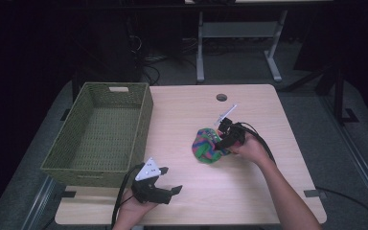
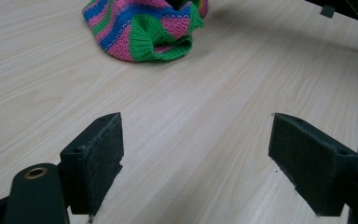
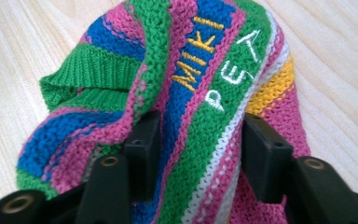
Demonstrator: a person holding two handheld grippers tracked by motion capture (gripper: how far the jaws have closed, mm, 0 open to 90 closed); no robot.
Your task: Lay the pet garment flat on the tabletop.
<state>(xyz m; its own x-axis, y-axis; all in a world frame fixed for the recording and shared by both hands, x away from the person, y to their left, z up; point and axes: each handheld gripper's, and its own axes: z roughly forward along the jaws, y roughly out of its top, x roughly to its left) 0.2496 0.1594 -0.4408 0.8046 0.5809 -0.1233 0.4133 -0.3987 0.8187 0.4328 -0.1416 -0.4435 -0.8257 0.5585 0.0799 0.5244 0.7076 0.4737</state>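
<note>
A striped knitted hat in pink, blue and green lies crumpled on the wooden table, right of centre. My right gripper is at its right edge. In the right gripper view the two black jaws of the right gripper press on a thick fold of the hat with yellow and white lettering. My left gripper rests near the table's front edge, open and empty. In the left gripper view the hat lies far ahead of the left gripper, whose jaws stand wide apart over bare wood.
A green woven basket stands empty at the table's left side, beside the left hand. A round cable hole is at the table's far edge. Desk legs and cables stand on the dark floor beyond.
</note>
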